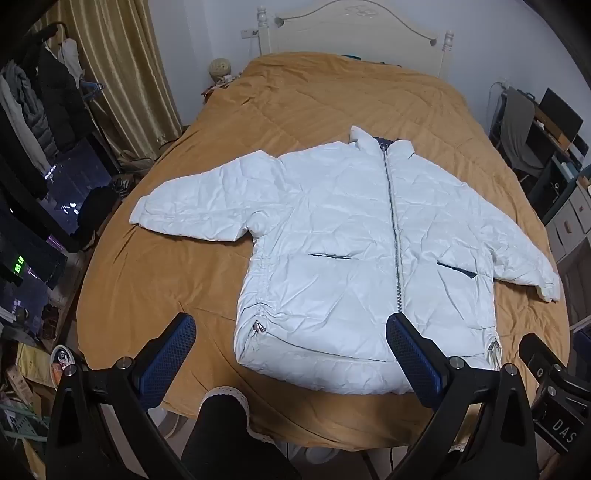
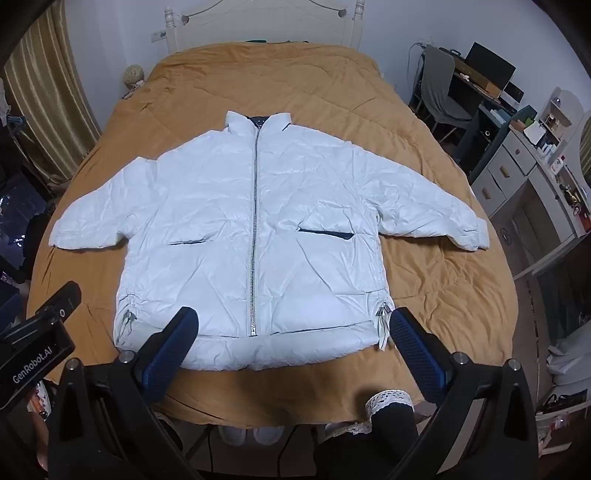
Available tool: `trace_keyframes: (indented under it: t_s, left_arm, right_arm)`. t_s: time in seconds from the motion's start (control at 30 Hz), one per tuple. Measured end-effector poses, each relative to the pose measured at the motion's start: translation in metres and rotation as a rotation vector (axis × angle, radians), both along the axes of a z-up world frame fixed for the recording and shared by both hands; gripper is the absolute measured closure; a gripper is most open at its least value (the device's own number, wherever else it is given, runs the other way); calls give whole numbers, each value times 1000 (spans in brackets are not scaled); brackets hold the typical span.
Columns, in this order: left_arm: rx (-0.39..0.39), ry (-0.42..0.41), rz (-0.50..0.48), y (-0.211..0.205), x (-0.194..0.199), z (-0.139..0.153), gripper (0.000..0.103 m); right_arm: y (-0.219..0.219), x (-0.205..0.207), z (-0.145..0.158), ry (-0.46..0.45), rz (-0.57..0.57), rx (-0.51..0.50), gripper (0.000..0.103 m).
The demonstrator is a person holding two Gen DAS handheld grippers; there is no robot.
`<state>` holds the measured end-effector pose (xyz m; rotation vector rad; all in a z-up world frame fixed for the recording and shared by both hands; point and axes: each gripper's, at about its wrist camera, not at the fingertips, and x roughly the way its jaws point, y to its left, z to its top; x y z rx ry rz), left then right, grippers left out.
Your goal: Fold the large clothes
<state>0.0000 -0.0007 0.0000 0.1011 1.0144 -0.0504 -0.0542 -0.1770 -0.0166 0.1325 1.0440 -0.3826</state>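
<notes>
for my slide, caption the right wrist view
Open right claw above a zipped white jacket spread on an ochre bedspread.

jacket (image 2: 255, 229): laid flat on bed (image 2: 424, 155), front up, sleeves spread left and right | collar toward headboard (image 2: 258, 22) | hem at near edge | chair (image 2: 439, 92) and drawers (image 2: 509, 166) set right of bed

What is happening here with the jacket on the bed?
A person stands at the foot of the bed, holding a gripper in each hand. The white jacket lies flat, zipped, with sleeves spread out. The left gripper and right gripper hover open near its hem. Folding has not started.
</notes>
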Motion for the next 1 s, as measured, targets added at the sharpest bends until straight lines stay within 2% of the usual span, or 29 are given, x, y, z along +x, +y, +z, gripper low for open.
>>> trace_keyframes:
  t_s: [0.57, 1.0]
  left_arm:
    - [-26, 18, -25, -5, -2, -2, 1]
    - [-15, 29, -43, -10, -3, -4, 0]
  right_arm:
    - [-1, -1, -7, 22, 6, -21, 0]
    - [-6, -3, -9, 37, -13, -23, 0]
